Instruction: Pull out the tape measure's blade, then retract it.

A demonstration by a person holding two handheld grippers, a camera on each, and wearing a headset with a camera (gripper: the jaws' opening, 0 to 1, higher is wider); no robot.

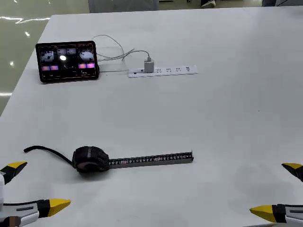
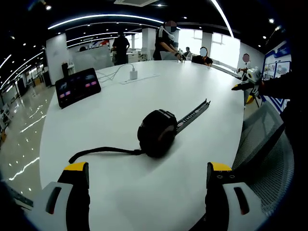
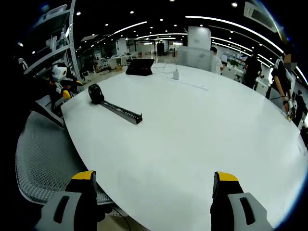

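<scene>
A black tape measure [image 1: 90,159] lies on the white table [image 1: 189,113], its blade [image 1: 150,159] drawn out to the right and its wrist strap [image 1: 45,151] trailing left. In the left gripper view the tape measure [image 2: 157,132] sits just ahead of my left gripper [image 2: 145,178], whose yellow-tipped jaws stand wide apart and hold nothing. The left gripper [image 1: 35,185] is at the near left table edge. My right gripper [image 1: 284,189] is open at the near right edge, well away from the blade's end hook [image 1: 191,156]. The right gripper view shows the tape measure [image 3: 96,93] far to the left of my right gripper [image 3: 154,187].
A tablet [image 1: 67,61] with a lit screen stands at the far left. A white power strip [image 1: 163,71] with a charger and cables lies beside it. A mesh chair [image 3: 43,159] is near the table edge. People stand beyond the table.
</scene>
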